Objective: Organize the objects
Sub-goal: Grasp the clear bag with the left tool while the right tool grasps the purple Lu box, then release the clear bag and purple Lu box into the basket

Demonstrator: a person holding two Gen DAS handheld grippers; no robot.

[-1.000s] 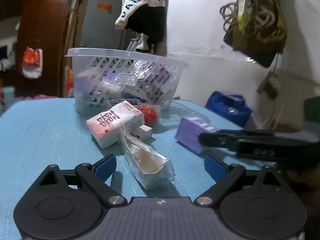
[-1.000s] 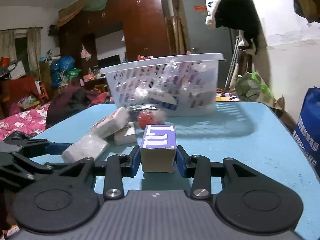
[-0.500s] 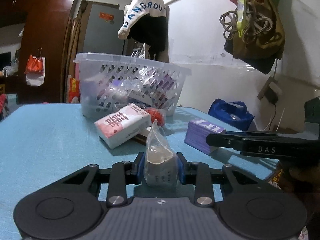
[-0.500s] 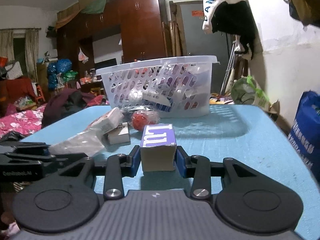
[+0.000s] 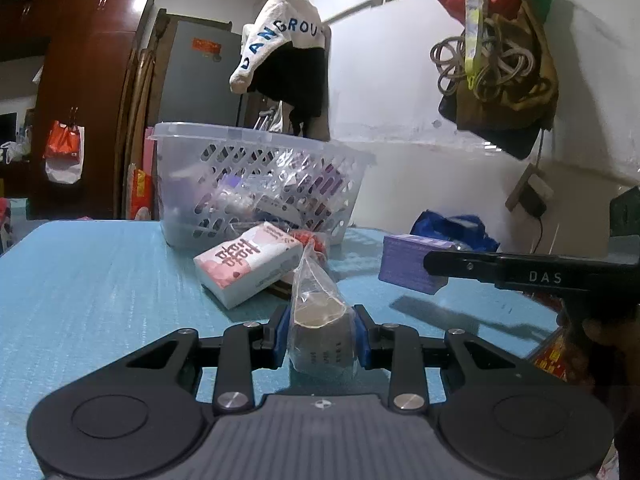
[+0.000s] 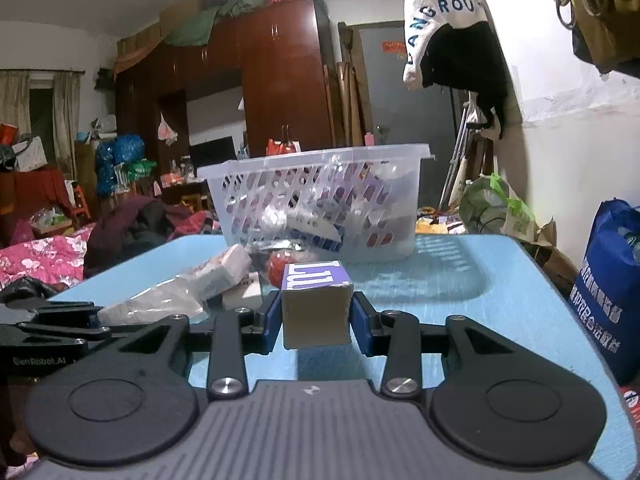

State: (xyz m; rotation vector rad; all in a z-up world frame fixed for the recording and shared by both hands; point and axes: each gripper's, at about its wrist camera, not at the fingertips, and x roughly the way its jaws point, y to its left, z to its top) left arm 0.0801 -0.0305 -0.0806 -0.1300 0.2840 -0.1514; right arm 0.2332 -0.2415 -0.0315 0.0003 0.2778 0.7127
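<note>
My left gripper (image 5: 320, 334) is shut on a clear plastic bag (image 5: 318, 320) that wraps a cup-like item, held just over the blue table (image 5: 100, 280). My right gripper (image 6: 316, 318) is shut on a purple box (image 6: 316, 304), lifted slightly off the table. In the left wrist view the purple box (image 5: 412, 264) and the right gripper's black finger sit at the right. In the right wrist view the bag (image 6: 160, 300) shows at the left. A white perforated basket (image 5: 256, 188) (image 6: 320, 200) with several packets stands at the far side of the table.
A pink-and-white tissue pack (image 5: 248, 264) (image 6: 224, 268), a small white box (image 6: 248, 296) and a red wrapped item (image 6: 280, 268) lie in front of the basket. A blue bag (image 6: 608, 300) stands off the table's right edge. Clothes hang on the wall.
My left gripper went from open around the bag to shut on it and raised the bag upright. The right gripper stayed shut on the purple box, which has risen a little off the table.
</note>
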